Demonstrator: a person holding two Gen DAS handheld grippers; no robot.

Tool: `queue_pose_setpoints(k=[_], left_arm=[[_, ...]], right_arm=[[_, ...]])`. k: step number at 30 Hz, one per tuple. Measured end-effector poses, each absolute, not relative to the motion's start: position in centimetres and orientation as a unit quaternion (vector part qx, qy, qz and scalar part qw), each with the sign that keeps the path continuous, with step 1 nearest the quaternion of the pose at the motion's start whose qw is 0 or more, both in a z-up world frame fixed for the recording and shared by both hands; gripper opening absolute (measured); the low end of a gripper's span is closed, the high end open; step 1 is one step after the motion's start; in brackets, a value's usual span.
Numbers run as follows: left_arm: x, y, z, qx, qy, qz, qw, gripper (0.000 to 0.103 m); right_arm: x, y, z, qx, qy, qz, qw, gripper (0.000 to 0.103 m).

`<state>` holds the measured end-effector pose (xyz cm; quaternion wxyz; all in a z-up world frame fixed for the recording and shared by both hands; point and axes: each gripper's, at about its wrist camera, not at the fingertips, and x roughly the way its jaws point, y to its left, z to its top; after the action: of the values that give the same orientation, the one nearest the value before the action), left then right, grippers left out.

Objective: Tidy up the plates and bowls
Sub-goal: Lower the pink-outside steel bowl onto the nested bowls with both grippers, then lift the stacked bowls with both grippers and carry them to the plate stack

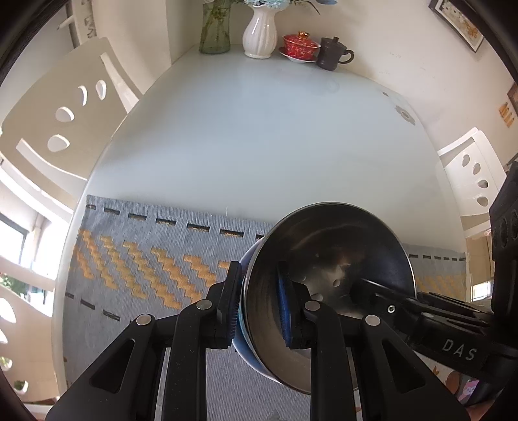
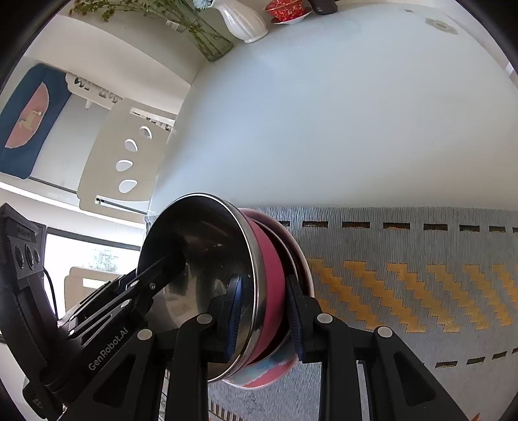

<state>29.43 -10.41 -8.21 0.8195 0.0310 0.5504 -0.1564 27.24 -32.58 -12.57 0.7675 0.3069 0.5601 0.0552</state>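
A steel-lined bowl (image 1: 340, 259) sits nested in a patterned outer bowl (image 2: 268, 372) over the grey and orange placemat (image 1: 145, 259). Its outside looks blue (image 1: 241, 343) in the left wrist view and pink (image 2: 275, 291) in the right wrist view. My left gripper (image 1: 257, 275) is shut on the bowls' wall, one pad outside and one inside. On the opposite side my right gripper (image 2: 264, 281) is shut on the wall the same way. Each gripper shows in the other's view: the right one (image 1: 372, 288) and the left one (image 2: 162, 262) both reach into the steel bowl. The bowls' base is hidden.
The placemat (image 2: 404, 291) lies on a pale glass table (image 1: 259, 129). At the far end stand a glass vase (image 1: 214, 29), a white vase (image 1: 260, 32), a red lidded teacup (image 1: 301, 45) and a dark mug (image 1: 333, 53). White chairs (image 1: 64, 107) flank the table.
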Motion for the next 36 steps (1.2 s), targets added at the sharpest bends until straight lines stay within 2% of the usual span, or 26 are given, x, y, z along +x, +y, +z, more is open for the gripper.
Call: queue_pose_setpoints(k=[2, 10, 12, 14, 16, 22, 27, 36], left_arm=[[29.5, -10.3, -8.4, 0.028, 0.555, -0.156, 0.817, 0.027], [29.8, -9.4, -9.1, 0.013, 0.569, -0.143, 0.81, 0.028], [29.8, -9.4, -9.4, 0.011, 0.571, -0.146, 0.807, 0.028], [29.7, -9.4, -9.4, 0.012, 0.571, -0.146, 0.808, 0.028], [29.8, -9.4, -9.6, 0.01, 0.572, -0.147, 0.807, 0.028], [29.9, -9.6, -10.3, 0.005, 0.579, -0.147, 0.802, 0.028], [30.1, -9.6, -11.0, -0.001, 0.582, -0.152, 0.799, 0.032], [30.4, -9.7, -11.7, -0.013, 0.584, -0.161, 0.796, 0.038]], right_arm=[[27.1, -32.8, -12.6, 0.314, 0.558, 0.059, 0.766, 0.025], [26.8, -33.5, -12.3, 0.328, 0.557, 0.062, 0.761, 0.028], [26.5, -33.7, -11.9, 0.333, 0.552, 0.061, 0.762, 0.034], [26.0, -34.3, -11.2, 0.346, 0.533, 0.07, 0.769, 0.047], [25.7, -34.9, -10.8, 0.349, 0.519, 0.068, 0.778, 0.05], [25.8, -35.7, -13.4, 0.36, 0.553, 0.047, 0.75, 0.05], [25.9, -35.7, -15.1, 0.397, 0.555, 0.069, 0.728, 0.051], [26.9, -34.1, -16.5, 0.381, 0.581, 0.071, 0.716, 0.05]])
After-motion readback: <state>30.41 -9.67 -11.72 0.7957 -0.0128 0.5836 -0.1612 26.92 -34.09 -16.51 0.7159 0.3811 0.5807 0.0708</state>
